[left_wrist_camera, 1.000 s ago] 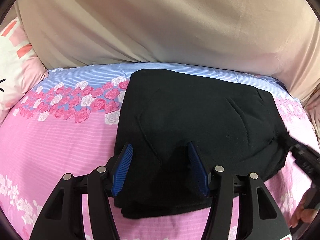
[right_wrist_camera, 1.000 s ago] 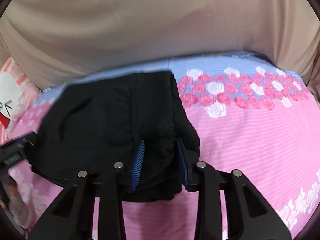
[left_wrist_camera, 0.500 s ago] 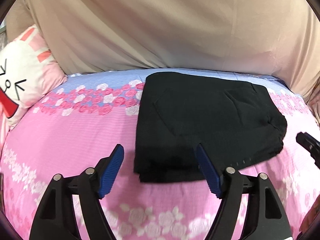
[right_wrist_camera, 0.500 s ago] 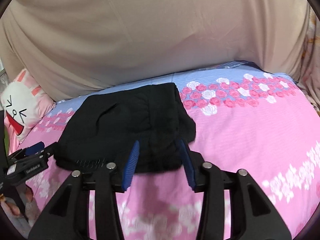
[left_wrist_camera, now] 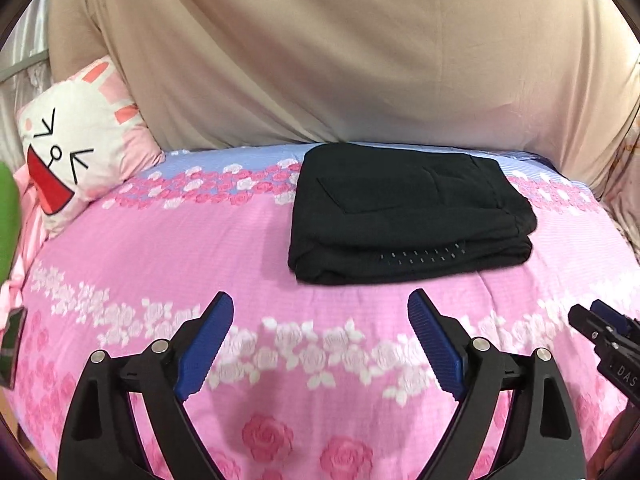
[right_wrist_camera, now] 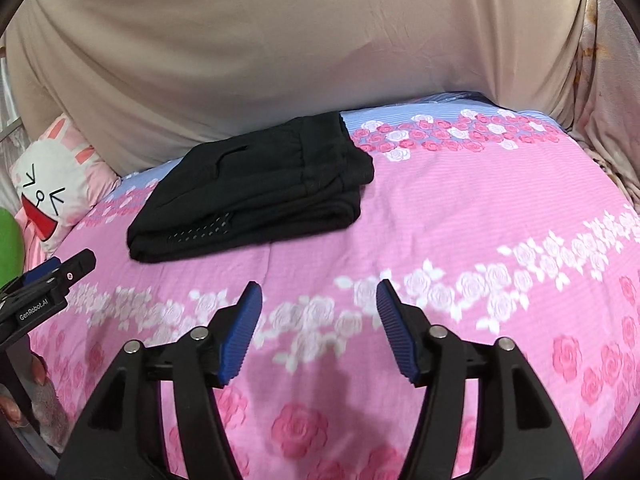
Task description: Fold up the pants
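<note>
The black pants [left_wrist_camera: 408, 212] lie folded in a compact rectangular stack on the pink floral bedspread [left_wrist_camera: 200, 264], near its far side. They also show in the right wrist view [right_wrist_camera: 256, 192], left of centre. My left gripper [left_wrist_camera: 320, 320] is open and empty, held back from the stack's near edge. My right gripper [right_wrist_camera: 318, 308] is open and empty, also well short of the pants. The right gripper's tip shows at the right edge of the left wrist view [left_wrist_camera: 600, 328]; the left gripper shows at the left edge of the right wrist view [right_wrist_camera: 52, 280].
A white and pink bunny-face pillow [left_wrist_camera: 72, 156] leans at the bed's far left. A beige sheet [left_wrist_camera: 320, 52] hangs behind the bed. A green object [left_wrist_camera: 6, 220] sits at the left edge. The bed's blue floral band [right_wrist_camera: 440, 132] runs along the back.
Both grippers let go of the pants, opened wider and pulled back toward me. The folded pants stay lying on the bed, now farther away in both views.
</note>
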Motion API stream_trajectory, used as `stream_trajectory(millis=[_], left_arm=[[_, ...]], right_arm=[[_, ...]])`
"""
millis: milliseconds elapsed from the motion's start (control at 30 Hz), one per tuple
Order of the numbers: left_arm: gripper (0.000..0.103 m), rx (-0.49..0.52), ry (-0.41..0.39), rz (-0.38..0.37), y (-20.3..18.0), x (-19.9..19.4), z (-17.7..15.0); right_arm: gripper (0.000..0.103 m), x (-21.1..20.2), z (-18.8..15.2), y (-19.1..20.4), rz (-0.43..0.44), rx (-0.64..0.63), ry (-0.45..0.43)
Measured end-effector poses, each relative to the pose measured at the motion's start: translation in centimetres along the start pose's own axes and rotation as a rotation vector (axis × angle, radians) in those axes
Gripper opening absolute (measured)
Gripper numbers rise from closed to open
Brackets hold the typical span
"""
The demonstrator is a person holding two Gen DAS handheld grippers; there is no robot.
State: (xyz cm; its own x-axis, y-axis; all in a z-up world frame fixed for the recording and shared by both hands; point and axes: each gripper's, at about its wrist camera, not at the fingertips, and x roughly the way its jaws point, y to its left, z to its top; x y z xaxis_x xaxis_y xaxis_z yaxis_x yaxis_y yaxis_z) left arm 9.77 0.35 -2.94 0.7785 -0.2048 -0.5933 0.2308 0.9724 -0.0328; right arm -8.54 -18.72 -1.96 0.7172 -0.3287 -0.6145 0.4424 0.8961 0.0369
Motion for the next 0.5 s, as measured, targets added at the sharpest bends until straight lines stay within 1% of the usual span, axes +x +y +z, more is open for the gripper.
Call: stream_trajectory(millis=[133,267,333,433,500], left_arm=[[0.087,-0.02,0.002,-0.004,0.2,-1.0,-1.1],[0.087,-0.016,0.009,-0.004,0.3,-1.2,-1.5],[0.087,-0.023,0.013,-0.007,0.5,-1.2,-1.5],[0.087,-0.043,0.035,-0.031,1.1,-0.7,-1.2],[0.087,-0.048,0.047,-0.041,1.3,-0.3,-1.5]], right_arm=[[0.063,-0.9,-1.0,0.6,0.001,-0.015,-0.002],[0.065,-1.2,-1.6,0.8,-0.004,-0.018,0.001],[0.065,-1.3,-1.4,0.5,-0.006,-0.015,-0.001],[0.067,-1.3,-1.0,-0.4,-0.024,-0.002,-0.007],[0.069,-1.4,-1.0,-0.9,-0.031,0.003,-0.01]])
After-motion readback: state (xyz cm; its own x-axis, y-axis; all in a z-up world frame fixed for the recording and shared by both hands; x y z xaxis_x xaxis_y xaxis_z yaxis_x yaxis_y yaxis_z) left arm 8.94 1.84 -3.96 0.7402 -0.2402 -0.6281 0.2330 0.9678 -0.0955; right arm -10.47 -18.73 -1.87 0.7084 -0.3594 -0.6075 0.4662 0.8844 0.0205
